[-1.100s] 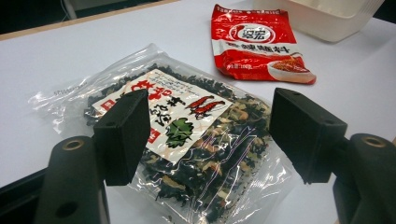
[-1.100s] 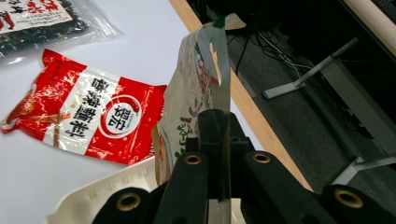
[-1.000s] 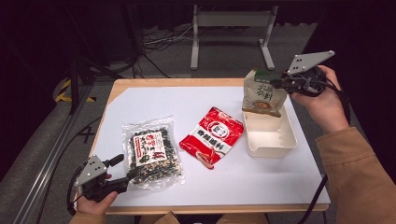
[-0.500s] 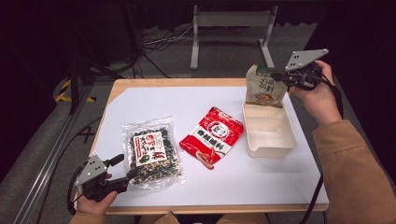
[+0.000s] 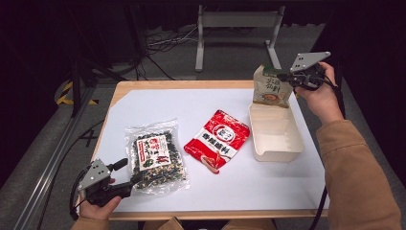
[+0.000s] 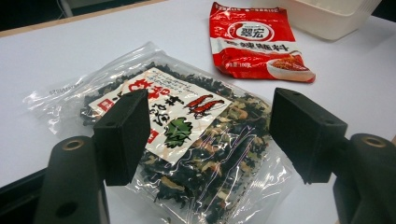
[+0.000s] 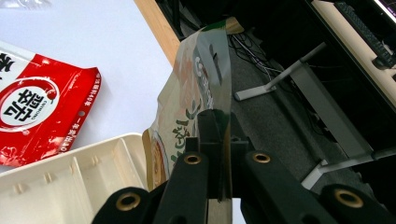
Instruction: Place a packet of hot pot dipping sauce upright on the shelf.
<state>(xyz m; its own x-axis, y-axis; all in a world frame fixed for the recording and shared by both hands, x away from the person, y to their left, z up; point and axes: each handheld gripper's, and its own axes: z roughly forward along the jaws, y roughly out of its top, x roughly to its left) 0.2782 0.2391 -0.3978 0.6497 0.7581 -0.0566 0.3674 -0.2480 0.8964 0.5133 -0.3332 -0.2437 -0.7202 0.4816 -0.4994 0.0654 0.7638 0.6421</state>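
Jaws of the right gripper [image 5: 287, 76] pinch the pouch [image 5: 270, 88] upright, long axis vertical.

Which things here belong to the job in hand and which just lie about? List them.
In the job:
- beige-green printed foil pouch, pinched in the right tool at the far end of the tray
- cream rectangular plastic tray
- clear plastic bag of dark dried seaweed, between the open jaws of the left tool

Lying about:
- red foil seasoning packet
- grey metal stand on the floor
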